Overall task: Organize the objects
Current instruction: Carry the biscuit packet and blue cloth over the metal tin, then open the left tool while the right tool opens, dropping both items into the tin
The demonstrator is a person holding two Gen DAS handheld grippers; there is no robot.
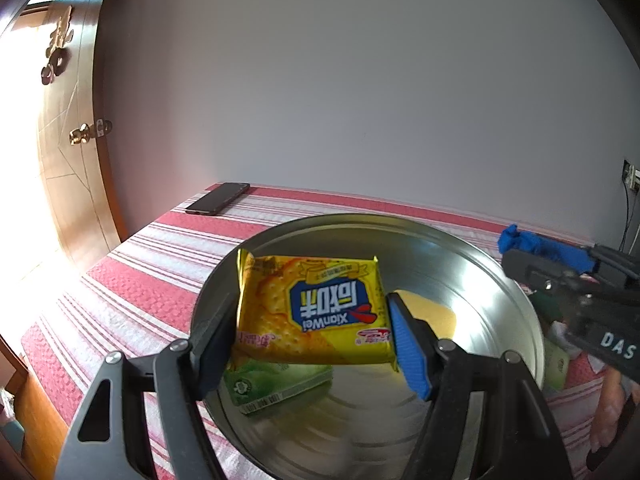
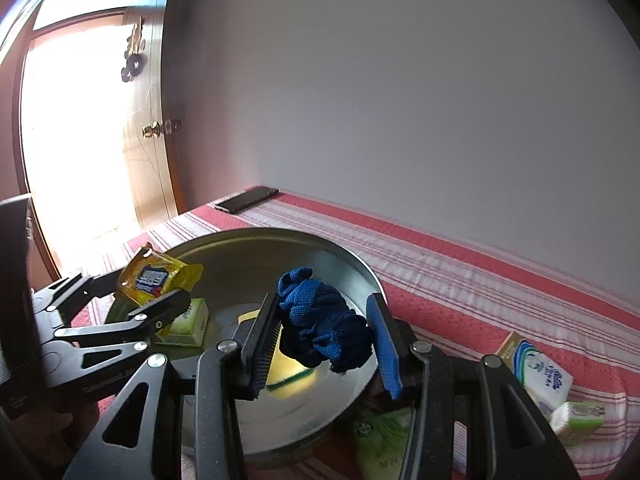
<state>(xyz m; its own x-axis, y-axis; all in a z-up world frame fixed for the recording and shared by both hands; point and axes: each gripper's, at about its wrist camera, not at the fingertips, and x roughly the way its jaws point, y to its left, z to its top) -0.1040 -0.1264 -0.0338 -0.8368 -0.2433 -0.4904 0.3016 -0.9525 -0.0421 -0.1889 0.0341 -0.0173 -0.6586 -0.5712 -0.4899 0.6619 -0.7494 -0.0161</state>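
Left claw [image 1: 312, 320] grasping yellow biscuit packet [image 1: 316, 308] above metal basin [image 1: 520, 304]; right claw [image 2: 324, 340] clenched on blue cloth [image 2: 320, 316], also over basin; both drops straight down.

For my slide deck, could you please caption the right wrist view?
Right gripper carries a blue cloth over the metal basin.

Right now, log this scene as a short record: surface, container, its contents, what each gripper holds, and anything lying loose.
surface: red-and-white striped cloth
container: round metal basin
in basin: green box, yellow sponge
left gripper: shut on yellow cracker pack, held over the basin
right gripper: shut on blue cloth, held over the basin
loose on the cloth: phone at the far corner; tissue packs right of the basin
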